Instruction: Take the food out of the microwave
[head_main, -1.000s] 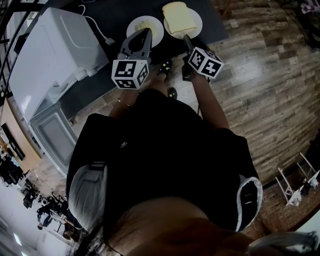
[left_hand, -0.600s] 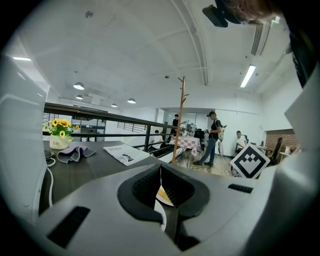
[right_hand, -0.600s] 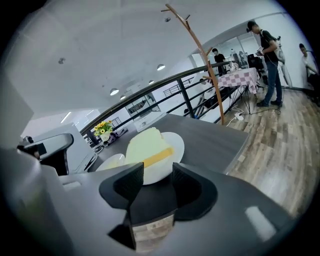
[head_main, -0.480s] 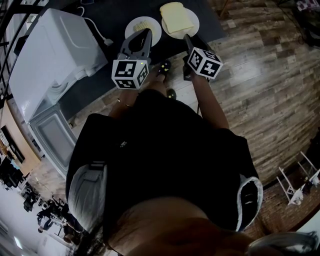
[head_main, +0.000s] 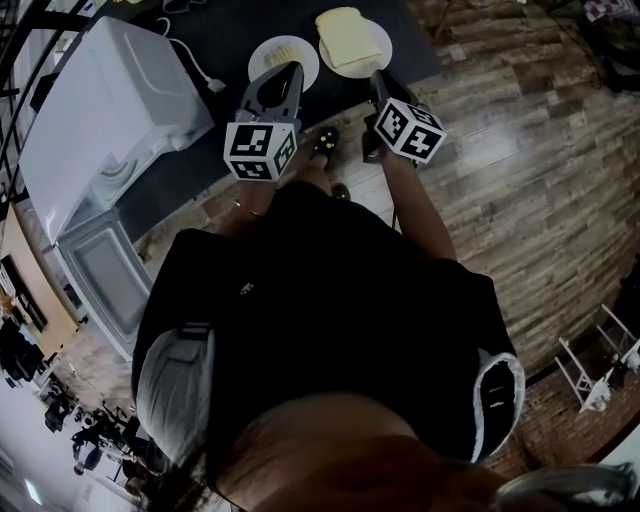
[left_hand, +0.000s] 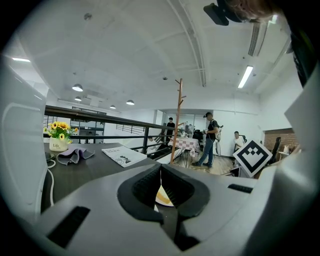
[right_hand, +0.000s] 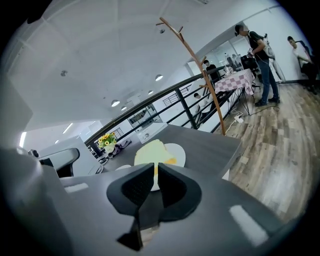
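Two white plates rest on the dark table (head_main: 200, 150). One plate (head_main: 283, 52) carries yellow food; the other plate (head_main: 378, 40) carries a pale slice of bread (head_main: 345, 30). The white microwave (head_main: 100, 110) stands at the left with its door (head_main: 105, 275) hanging open. My left gripper (head_main: 293, 66) is shut and empty, just short of the yellow-food plate (left_hand: 162, 197). My right gripper (head_main: 378, 78) hovers before the bread (right_hand: 150, 150); its jaws have just been closing and nothing is between them.
A flower pot (left_hand: 59, 137), a grey cloth (left_hand: 74, 154) and a booklet (left_hand: 122, 155) lie farther back on the table. A white cable (head_main: 195, 60) runs beside the microwave. A wooden coat stand (left_hand: 176, 120) and several people stand beyond the table on the wooden floor (head_main: 520, 150).
The right gripper has lifted slightly and drawn back from the bread plate. The left gripper has stayed where it was.
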